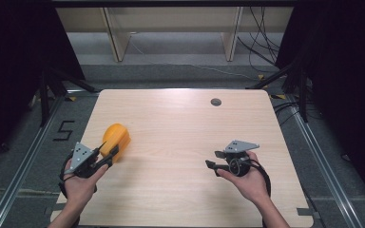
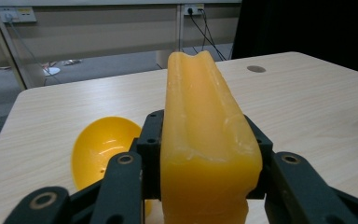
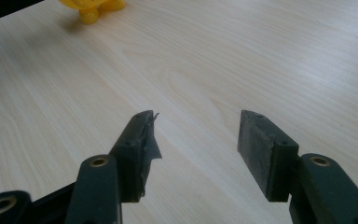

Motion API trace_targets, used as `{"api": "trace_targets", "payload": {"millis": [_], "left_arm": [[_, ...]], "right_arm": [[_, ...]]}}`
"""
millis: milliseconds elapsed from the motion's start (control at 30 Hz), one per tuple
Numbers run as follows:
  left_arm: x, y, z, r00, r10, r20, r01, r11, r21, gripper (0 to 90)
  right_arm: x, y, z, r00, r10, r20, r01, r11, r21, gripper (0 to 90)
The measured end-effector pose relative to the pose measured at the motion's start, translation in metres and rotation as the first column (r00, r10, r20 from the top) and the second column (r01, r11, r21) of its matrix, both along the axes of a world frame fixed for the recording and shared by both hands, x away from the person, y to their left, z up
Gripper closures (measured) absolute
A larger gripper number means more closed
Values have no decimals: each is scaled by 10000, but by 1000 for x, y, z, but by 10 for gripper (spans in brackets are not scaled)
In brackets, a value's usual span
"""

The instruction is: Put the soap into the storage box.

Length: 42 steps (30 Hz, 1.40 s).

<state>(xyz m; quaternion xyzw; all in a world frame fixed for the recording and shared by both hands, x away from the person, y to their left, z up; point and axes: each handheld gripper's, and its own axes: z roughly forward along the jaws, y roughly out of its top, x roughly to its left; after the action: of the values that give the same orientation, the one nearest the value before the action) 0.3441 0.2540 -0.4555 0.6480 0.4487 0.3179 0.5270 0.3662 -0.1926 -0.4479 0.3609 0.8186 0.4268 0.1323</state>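
Left gripper (image 1: 108, 154), near the worktop's (image 1: 180, 118) left edge, clamps a tall orange block (image 2: 205, 140) between its black jaws; just behind the block, on the wood, lies a yellow bowl-shaped shell (image 2: 100, 147); right gripper (image 1: 209, 165), by the near right part of the worktop, holds nothing, jaws parted halfway over bare wood; beyond, near the far edge, sits a small grey round cap (image 1: 216, 101).

Left claw (image 1: 105, 156): black linked jaws with brass-coloured pivot pins, grey three-cornered plate on top, black cable looping below. Right claw (image 1: 212, 166): same build, flat black pads, one pad's lining frayed. Forearms bare, no sleeves.
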Motion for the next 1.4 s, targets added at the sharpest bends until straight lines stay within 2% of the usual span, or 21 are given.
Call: {"api": "trace_targets", "payload": {"millis": [200,300,400,433,467,500,533,567,600,633,700,733,1067,1100,1133,1233,1300,1367,1400], "left_arm": [[10,7,0,9978,657,134,-656,9978,-36,603],[14,10,-2,9960,893,41,-893,9960,-67,604],[16,11,-4,9946,1037,34,-1037,9946,-47,603],[17,12,-4,9943,1068,59,-1068,9943,-68,604],[18,12,-4,9939,1097,75,-1097,9940,-5,604],[19,12,-4,9933,1157,74,-1157,9933,34,604],[20,12,-4,9930,1177,86,-1177,9930,59,604],[22,12,-4,9923,1235,92,-1235,9923,-23,603],[23,12,-4,9920,1258,86,-1258,9921,15,603],[25,12,-4,9914,1307,107,-1307,9914,0,604],[27,13,-4,9908,1350,85,-1350,9908,52,604],[28,13,-4,9897,1429,64,-1430,9897,40,603],[38,12,-6,9845,1751,97,-1750,9846,-20,604],[39,12,-7,9831,1831,84,-1831,9831,-9,603],[40,12,-7,9831,1826,107,-1826,9832,17,604],[42,11,-8,9808,1945,117,-1945,9809,5,604],[43,10,-8,9796,2005,148,-2006,9797,54,604],[44,10,-9,9772,2121,111,-2122,9772,85,604],[45,10,-9,9760,2173,118,-2174,9760,77,604]], "right_arm": [[0,-1,1,9999,-37,113,37,10000,-12,466],[0,0,0,10000,48,41,-48,10000,-21,465],[0,0,0,10000,62,8,-62,10000,-27,464],[-1,1,0,9999,-10,-149,11,10000,69,463],[1,-1,0,9997,152,214,-149,9998,-122,463],[1,-1,0,9997,152,214,-149,9998,-122,463],[-1,1,0,10000,68,-51,-68,10000,30,463],[1,-1,0,9997,171,164,-169,9997,-150,462],[-1,1,0,9999,97,-140,-97,10000,-18,461],[0,0,0,9998,187,2,-187,9998,-53,462],[-1,1,0,9998,153,-128,-153,9999,-31,461],[1,0,0,9996,254,132,-252,9996,-112,461],[1,0,0,9995,261,156,-259,9996,-121,460],[1,0,0,9996,242,142,-240,9996,-144,460],[-1,2,0,9998,154,-158,-154,9999,-13,460],[0,2,-2,9995,318,-15,-318,9995,-20,458],[0,2,-1,9995,304,-96,-304,9995,-44,456],[1,1,-2,9991,383,165,-380,9992,-152,455],[1,2,-2,9991,386,158,-384,9991,-152,455]]}}
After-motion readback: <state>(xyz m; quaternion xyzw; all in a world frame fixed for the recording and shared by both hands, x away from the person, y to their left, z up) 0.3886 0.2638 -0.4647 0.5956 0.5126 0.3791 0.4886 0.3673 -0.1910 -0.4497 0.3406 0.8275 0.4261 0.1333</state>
